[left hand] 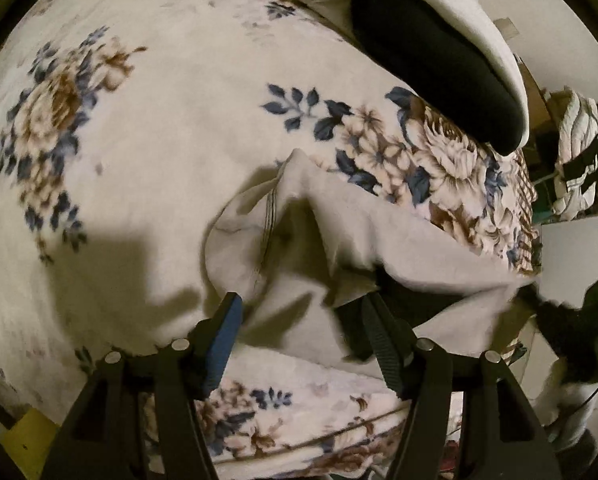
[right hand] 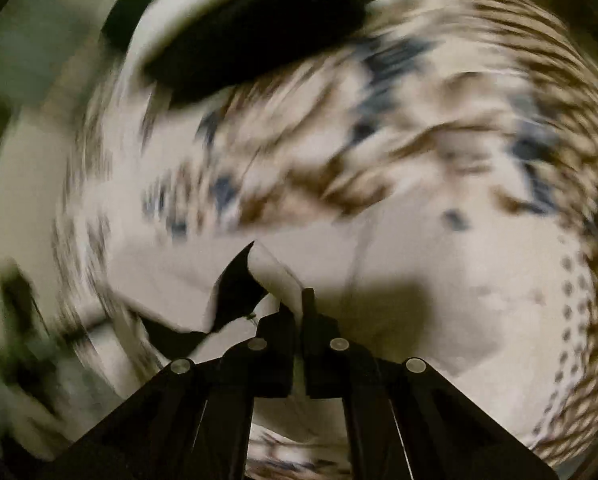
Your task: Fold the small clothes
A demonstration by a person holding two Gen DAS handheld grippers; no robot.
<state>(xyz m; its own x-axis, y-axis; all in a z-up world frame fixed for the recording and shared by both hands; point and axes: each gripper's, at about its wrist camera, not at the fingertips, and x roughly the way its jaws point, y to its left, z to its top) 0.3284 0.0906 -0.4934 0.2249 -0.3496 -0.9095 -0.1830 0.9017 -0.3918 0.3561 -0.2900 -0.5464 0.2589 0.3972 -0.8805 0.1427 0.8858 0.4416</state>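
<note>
A small pale grey garment [left hand: 299, 232] with a black lining lies rumpled on a floral blanket [left hand: 171, 120]. My left gripper [left hand: 303, 312] is open, its fingers on either side of the garment's near folds; the right finger's tip sits under a cloth edge. In the blurred right wrist view, my right gripper [right hand: 301, 300] is shut on a pale edge of the garment [right hand: 275, 272], with black lining showing to its left.
A white and black folded piece [left hand: 439, 48] lies at the blanket's far right, also in the right wrist view [right hand: 259, 40]. The bed edge drops off at right [left hand: 531, 216]; clothes hang beyond [left hand: 579, 152].
</note>
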